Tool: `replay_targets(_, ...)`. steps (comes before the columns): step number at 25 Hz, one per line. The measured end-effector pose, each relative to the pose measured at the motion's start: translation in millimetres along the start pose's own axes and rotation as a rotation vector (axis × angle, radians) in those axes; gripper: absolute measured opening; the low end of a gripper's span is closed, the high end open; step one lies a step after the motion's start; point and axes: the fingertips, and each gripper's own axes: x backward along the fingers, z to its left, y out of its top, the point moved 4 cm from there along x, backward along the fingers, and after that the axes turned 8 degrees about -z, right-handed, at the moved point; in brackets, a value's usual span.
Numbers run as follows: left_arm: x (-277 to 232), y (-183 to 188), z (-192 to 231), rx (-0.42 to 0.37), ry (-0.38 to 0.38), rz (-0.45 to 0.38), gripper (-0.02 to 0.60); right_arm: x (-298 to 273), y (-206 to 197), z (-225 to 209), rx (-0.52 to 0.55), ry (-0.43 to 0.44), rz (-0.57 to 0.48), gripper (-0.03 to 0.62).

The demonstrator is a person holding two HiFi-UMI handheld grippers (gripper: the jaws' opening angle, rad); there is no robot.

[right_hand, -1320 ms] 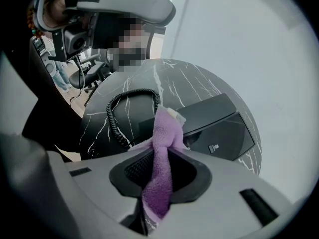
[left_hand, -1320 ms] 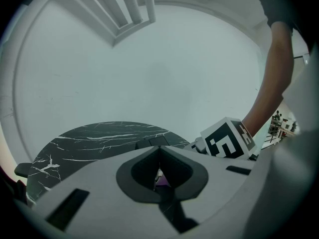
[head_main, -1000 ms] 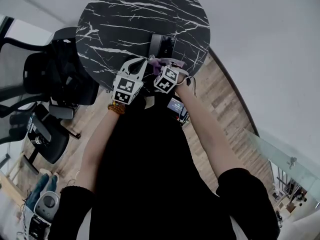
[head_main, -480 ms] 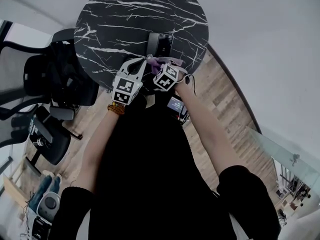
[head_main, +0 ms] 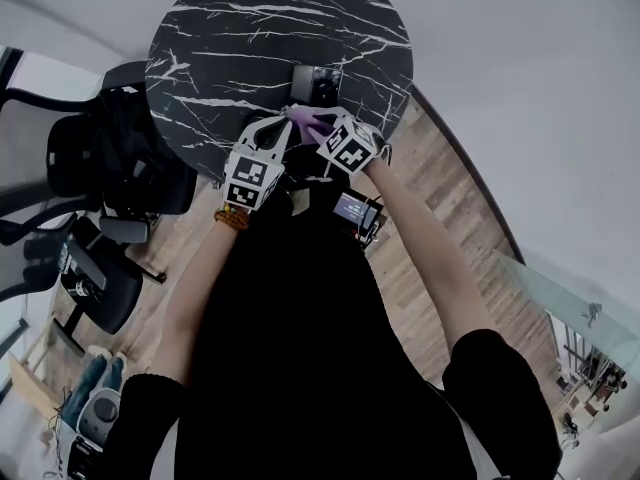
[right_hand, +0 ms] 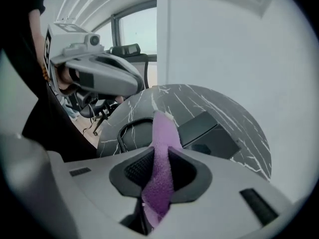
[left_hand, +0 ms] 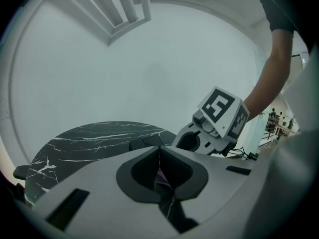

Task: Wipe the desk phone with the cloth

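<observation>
Right tool point(right_hand: 160, 172): jaws clamped on the purple cloth point(right_hand: 163, 133). The cloth stands up between the pads as a folded strip, and its loose end hangs below them.

Desk phone point(right_hand: 205, 132): lies on the black marble worktop point(right_hand: 234, 128), just beyond the cloth's tip. Its coiled cord point(right_hand: 121, 132) lies at the phone's left in the right gripper view. In the head view the cloth sits at the near edge of the phone; contact cannot be told.

Left tool point(left_hand: 159, 169): jaws together, only a thin slit between them. A sliver of purple shows low in the slit; whether it is pinched or merely behind cannot be told. This tool sits just beside the right tool, at the phone's near-left side.
</observation>
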Motion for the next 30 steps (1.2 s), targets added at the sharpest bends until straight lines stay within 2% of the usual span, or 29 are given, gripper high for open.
replay_targets(6, -1.6, 1.0, -2.0, -0.002, -0.006, -0.005, 0.012, 21.4, 29.2, -13.3, 0.024, -0.014, -0.099, 0.092)
replay_targets(11, -2.2, 2.2, -1.8, -0.007, -0.006, -0.008, 0.012, 34.7, 34.1, -37.6, 0.039, -0.076, -0.107, 0.092)
replay_targets(16, -1.2, 0.6, -2.9, -0.012, -0.003, -0.006, 0.012, 43.1, 26.1, -70.9, 0.080, -0.178, -0.049, 0.092)
replay_targets(22, -1.9, 1.7, -2.8, -0.012, -0.003, -0.002, 0.012, 26.5, 26.6, -81.2, 0.143, -0.185, 0.019, 0.092)
replay_targets(30, -1.0, 2.0, 1.0, -0.007, 0.010, 0.000, 0.012, 6.6, 18.4, -90.6, 0.144, -0.213, 0.086, 0.092)
